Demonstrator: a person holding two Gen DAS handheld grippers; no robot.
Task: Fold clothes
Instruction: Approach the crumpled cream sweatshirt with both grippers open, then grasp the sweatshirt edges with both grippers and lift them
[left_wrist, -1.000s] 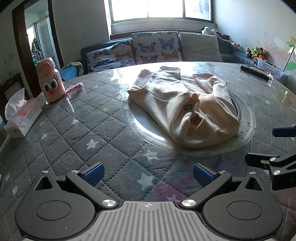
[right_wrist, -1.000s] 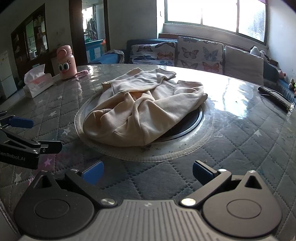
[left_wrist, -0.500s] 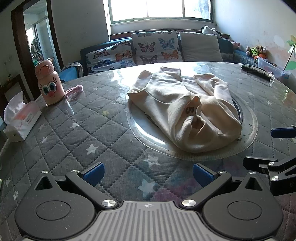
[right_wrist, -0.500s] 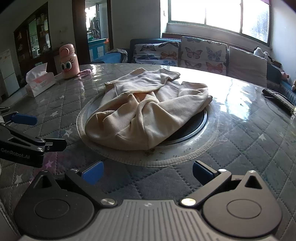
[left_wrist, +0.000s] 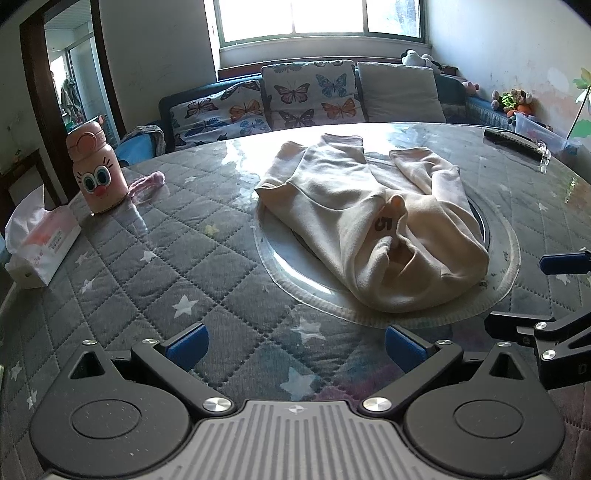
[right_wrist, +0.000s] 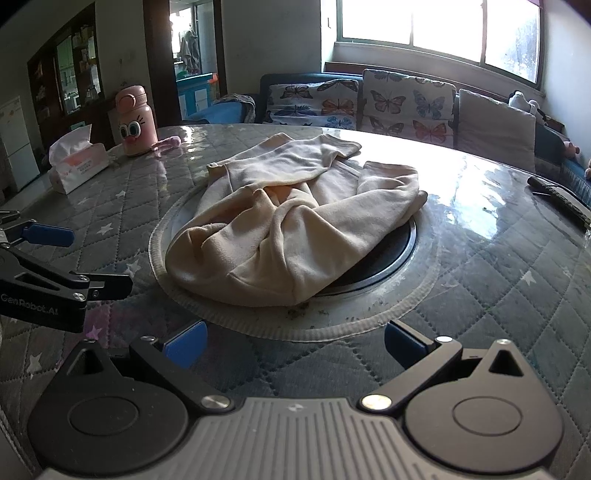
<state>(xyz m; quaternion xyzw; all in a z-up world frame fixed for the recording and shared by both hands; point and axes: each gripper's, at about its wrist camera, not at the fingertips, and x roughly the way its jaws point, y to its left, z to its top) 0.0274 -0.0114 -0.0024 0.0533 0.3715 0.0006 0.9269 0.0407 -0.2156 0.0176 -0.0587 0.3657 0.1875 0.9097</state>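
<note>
Garment: the cream sweatshirt (left_wrist: 373, 221) lies in a crumpled heap on the round glass turntable (left_wrist: 506, 258) in the middle of your bench (left_wrist: 147, 266). A printed "5" shows in a fold near its middle.
Garment, from your right side: the same sweatshirt (right_wrist: 291, 229) sits bunched, one flat part spread toward the far left and a sleeve-like roll draped over the far right rim of the dark centre disc (right_wrist: 388, 254).
Left claw: your left claw (left_wrist: 293, 341) is spread wide with nothing between its blue pads, low over the quilted star-patterned cover, on the near side of the garment and not touching it.
Right claw: your right claw (right_wrist: 291, 341) is also spread wide and empty, just short of the turntable's near rim, apart from the cloth.
Each claw seen by the other: the right claw (left_wrist: 546, 295) shows at the right edge of the left view; the left claw (right_wrist: 74, 258) shows at the left edge of the right view.
Far left of bench: a pink bottle with cartoon eyes (left_wrist: 96, 170), a pink strap (left_wrist: 147, 182) beside it, and a tissue box (left_wrist: 40, 247) nearer you.
Far right of bench: a dark remote (left_wrist: 513, 142).
Beyond the bench: a sofa with butterfly cushions (left_wrist: 310, 96) under the window.
</note>
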